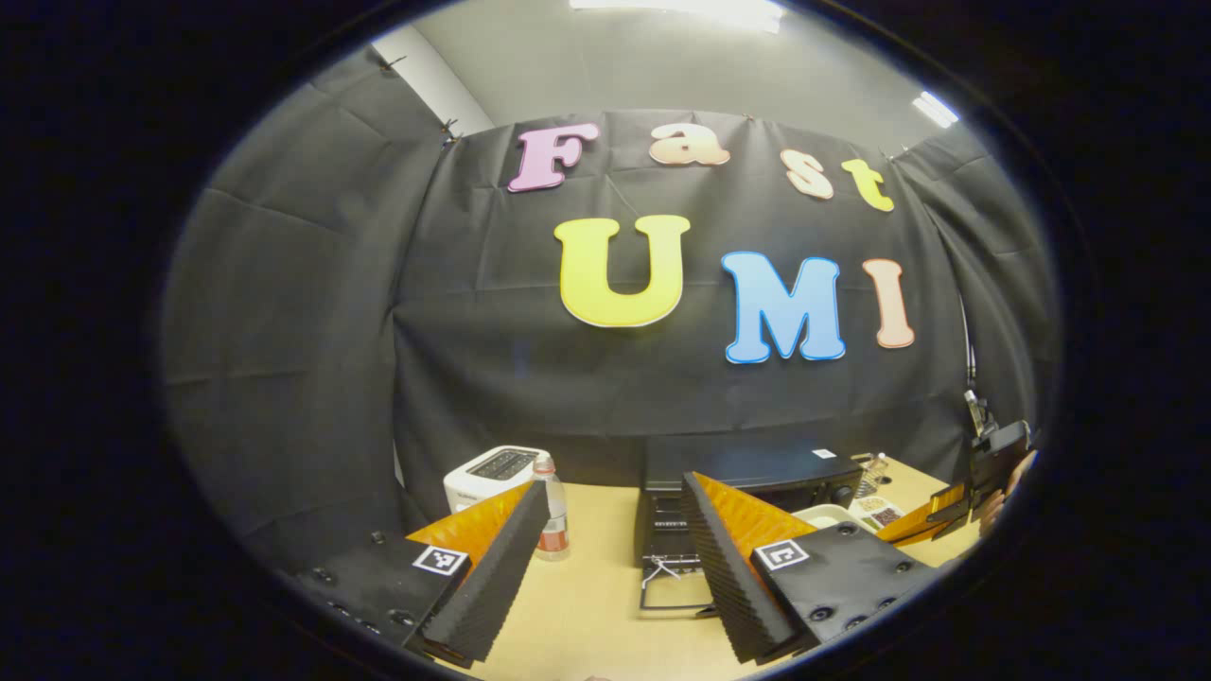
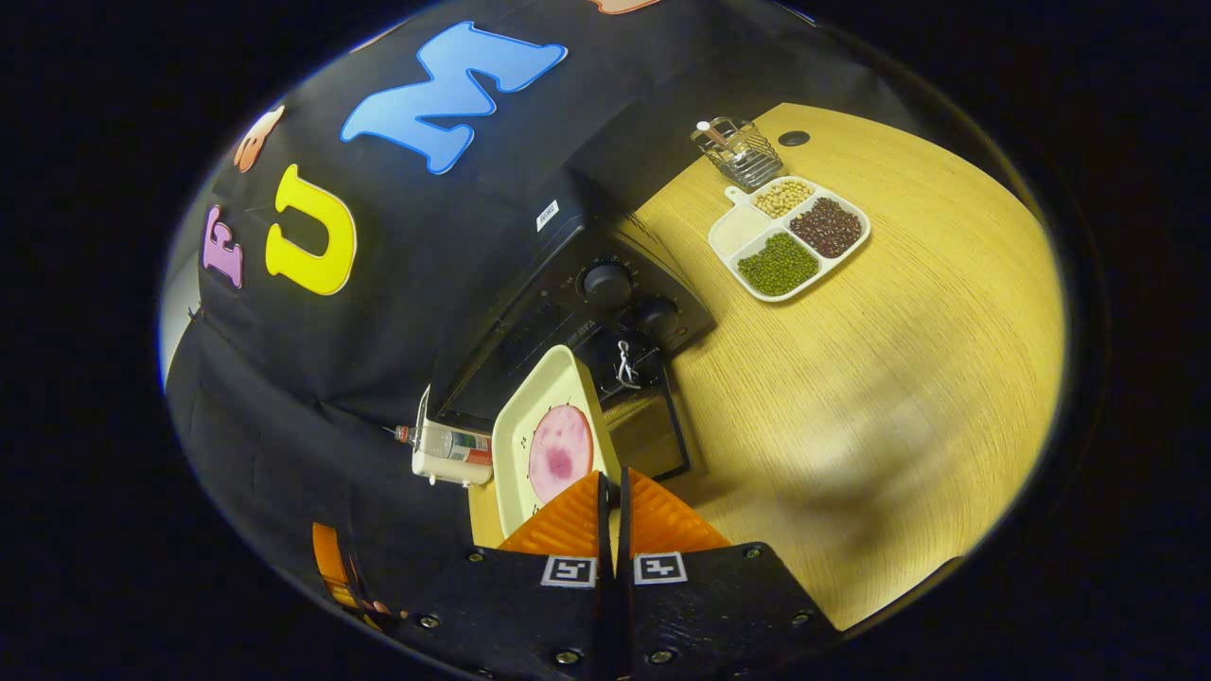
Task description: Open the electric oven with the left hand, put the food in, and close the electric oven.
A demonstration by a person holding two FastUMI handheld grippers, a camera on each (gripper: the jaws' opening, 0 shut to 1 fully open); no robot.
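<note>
Two fingers of the left gripper (image 1: 615,567) stand wide apart and empty in the left gripper view, facing the electric oven (image 1: 747,478), its door (image 1: 676,586) dropped open on the table (image 1: 587,605). In the right gripper view, the right gripper (image 2: 610,511) pinches the rim of a tray (image 2: 544,426) bearing the food (image 2: 560,454), held level at the oven mouth, apparently ready to slide in.

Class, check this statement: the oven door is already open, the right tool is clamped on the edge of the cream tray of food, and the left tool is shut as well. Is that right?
Not quite. The left tool is open, its fingers spread wide apart with nothing between them, as the left gripper view shows. The rest stands: the oven door hangs open, and the right tool is clamped on the edge of the cream tray of food.
</note>
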